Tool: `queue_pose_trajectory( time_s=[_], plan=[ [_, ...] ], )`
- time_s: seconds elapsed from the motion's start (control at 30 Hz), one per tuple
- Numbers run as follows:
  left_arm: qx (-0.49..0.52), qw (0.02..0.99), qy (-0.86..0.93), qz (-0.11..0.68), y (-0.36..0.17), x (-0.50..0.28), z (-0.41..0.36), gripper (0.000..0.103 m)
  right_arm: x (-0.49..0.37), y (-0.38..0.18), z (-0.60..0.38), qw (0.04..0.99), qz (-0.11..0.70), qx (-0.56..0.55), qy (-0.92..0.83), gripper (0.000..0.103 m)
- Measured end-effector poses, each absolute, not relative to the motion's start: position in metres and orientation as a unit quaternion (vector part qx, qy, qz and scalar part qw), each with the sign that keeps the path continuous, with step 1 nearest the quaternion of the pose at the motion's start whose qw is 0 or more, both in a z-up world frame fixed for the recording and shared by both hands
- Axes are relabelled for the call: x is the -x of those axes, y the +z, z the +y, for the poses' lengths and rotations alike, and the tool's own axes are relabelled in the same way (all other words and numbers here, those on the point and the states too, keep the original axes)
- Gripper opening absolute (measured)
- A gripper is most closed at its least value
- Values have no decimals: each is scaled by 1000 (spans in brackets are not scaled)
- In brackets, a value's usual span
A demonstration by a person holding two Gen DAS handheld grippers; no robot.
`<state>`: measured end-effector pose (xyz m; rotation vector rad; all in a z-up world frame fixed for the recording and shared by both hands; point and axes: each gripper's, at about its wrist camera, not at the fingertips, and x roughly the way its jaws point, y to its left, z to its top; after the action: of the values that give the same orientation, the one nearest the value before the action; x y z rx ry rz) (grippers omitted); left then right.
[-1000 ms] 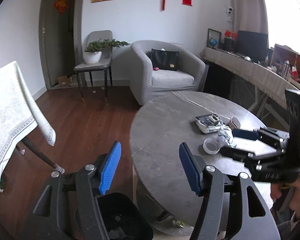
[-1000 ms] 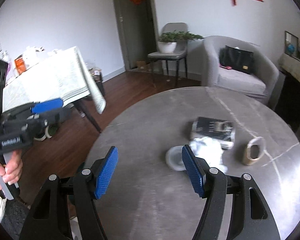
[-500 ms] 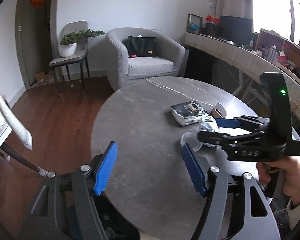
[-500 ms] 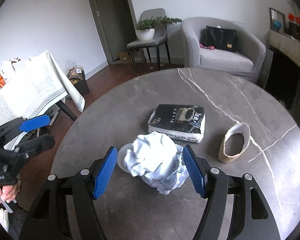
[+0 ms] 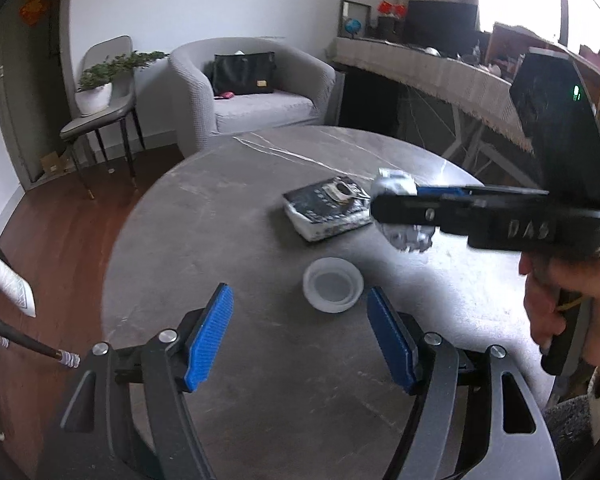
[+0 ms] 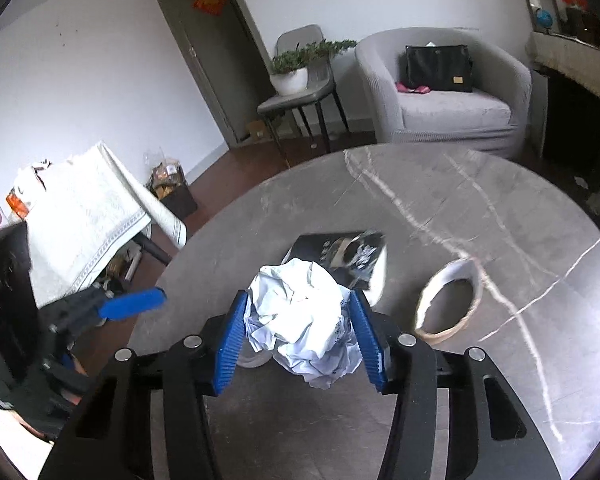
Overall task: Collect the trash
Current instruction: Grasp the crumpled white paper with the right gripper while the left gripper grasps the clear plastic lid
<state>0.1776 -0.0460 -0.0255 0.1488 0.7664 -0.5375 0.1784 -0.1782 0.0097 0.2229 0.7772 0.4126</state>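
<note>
My right gripper [image 6: 298,334] is closing on the crumpled paper [image 6: 300,324], lifted above the round table [image 6: 500,208]; earlier it only straddled it. My left gripper [image 5: 298,334] is open and empty, now by the white lid [image 5: 332,290].

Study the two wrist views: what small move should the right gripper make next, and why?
Probably finish closing, then lift. The right gripper is closing with the crumpled paper ball between its pads, which already touch both sides. The left gripper is open and empty, facing the small white cup.
</note>
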Motion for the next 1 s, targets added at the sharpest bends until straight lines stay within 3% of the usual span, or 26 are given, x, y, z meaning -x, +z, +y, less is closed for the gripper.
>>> queue_pose_trajectory(
  time_s=[0.17,0.53,1.0],
  plan=[
    [-97,885,-256,376,-36,-184,-66,71,-178,11,-195,899,374,-119,194,52],
    [-115,875,-247,400,-51,-198,-81,42,-183,19,-207,900,369,-131,193,52],
    [-38,906,-196,372,-26,-182,-22,42,-168,30,-170,903,353,-120,214,52]
  ],
)
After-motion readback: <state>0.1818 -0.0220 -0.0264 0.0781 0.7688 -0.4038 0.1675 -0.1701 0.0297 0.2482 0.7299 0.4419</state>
